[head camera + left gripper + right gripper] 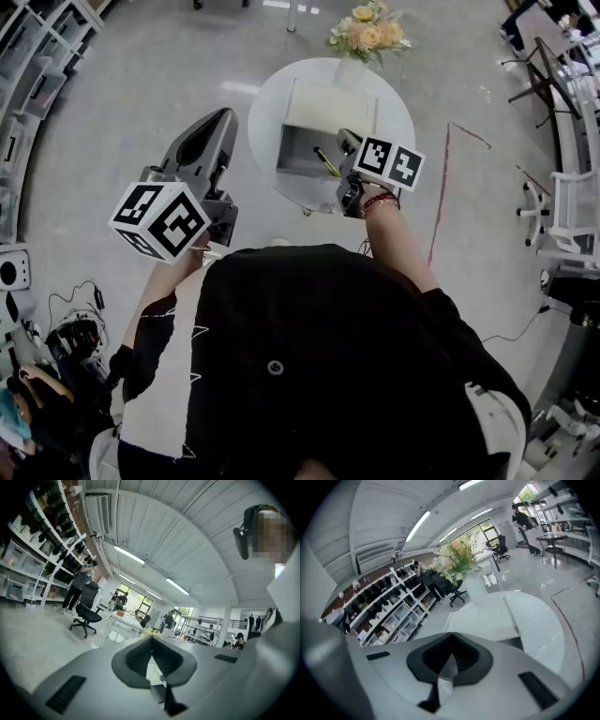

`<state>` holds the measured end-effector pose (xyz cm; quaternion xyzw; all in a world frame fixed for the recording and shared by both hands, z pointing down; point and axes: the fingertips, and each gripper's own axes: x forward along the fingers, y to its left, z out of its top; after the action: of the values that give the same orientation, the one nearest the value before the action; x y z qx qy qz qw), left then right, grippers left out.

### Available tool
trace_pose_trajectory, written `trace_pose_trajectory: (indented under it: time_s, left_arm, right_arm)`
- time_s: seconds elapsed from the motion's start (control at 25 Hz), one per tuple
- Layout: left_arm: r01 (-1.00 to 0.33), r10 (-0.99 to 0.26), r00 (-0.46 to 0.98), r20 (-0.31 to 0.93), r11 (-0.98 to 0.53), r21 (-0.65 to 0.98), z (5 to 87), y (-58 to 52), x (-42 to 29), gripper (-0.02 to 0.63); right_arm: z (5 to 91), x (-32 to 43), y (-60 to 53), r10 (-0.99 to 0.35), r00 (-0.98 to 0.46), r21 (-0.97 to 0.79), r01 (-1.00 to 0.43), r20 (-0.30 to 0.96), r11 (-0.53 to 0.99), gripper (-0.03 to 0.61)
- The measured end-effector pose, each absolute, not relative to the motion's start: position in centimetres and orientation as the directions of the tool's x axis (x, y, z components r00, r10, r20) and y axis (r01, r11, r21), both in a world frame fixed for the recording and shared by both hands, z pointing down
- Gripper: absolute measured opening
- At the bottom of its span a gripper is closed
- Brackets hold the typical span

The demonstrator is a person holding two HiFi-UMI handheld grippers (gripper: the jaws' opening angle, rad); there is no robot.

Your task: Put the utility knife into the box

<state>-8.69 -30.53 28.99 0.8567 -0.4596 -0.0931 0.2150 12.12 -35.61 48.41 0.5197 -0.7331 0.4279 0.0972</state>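
The yellow-and-black utility knife (326, 161) lies inside the open white cardboard box (294, 152) on the round white table (267, 111). The left gripper (225, 116) and the right gripper (347, 139) are both clenched on nothing. The right one is just beside the box.

Utility knife (326, 161) in box (296, 156) — on table (265, 105)

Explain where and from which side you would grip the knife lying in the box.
Probably mid-body, across its narrow width, coming straight down from above. The knife lies slanted on the floor of the box, whose walls and raised lid block the sides; only the top is open.
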Motion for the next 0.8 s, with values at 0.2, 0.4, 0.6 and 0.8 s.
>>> trace_pose_trajectory:
  time_s: [0.2, 0.4, 0.6, 0.8]
  left_arm:
    - [-0.709, -0.782, 0.622, 0.027, -0.548, 0.443, 28.0, -30.7, -7.9, 0.011]
    - [-0.706, -0.760, 0.649, 0.032, -0.586, 0.398, 27.0, -30.7, -8.5, 0.011]
    - [-0.691, -0.736, 0.676, 0.025, -0.622, 0.368, 26.6, -30.8, -9.2, 0.011]
    - [-0.693, -0.732, 0.681, 0.026, -0.632, 0.347, 27.2, -29.8, -9.8, 0.011]
  right_arm:
    - [43.6, 12.0, -35.2, -0.775, -0.429, -0.637, -0.770, 0.464, 0.045, 0.003]
    - [37.8, 10.2, -33.9, -0.852, -0.422, -0.686, -0.719, 0.309, 0.107, 0.003]
    - [32.0, 9.0, -32.2, -0.905, -0.377, -0.618, -0.764, 0.197, 0.184, 0.003]
    - [29.2, 8.6, -30.0, -0.938, -0.294, -0.413, -0.889, 0.185, 0.198, 0.003]
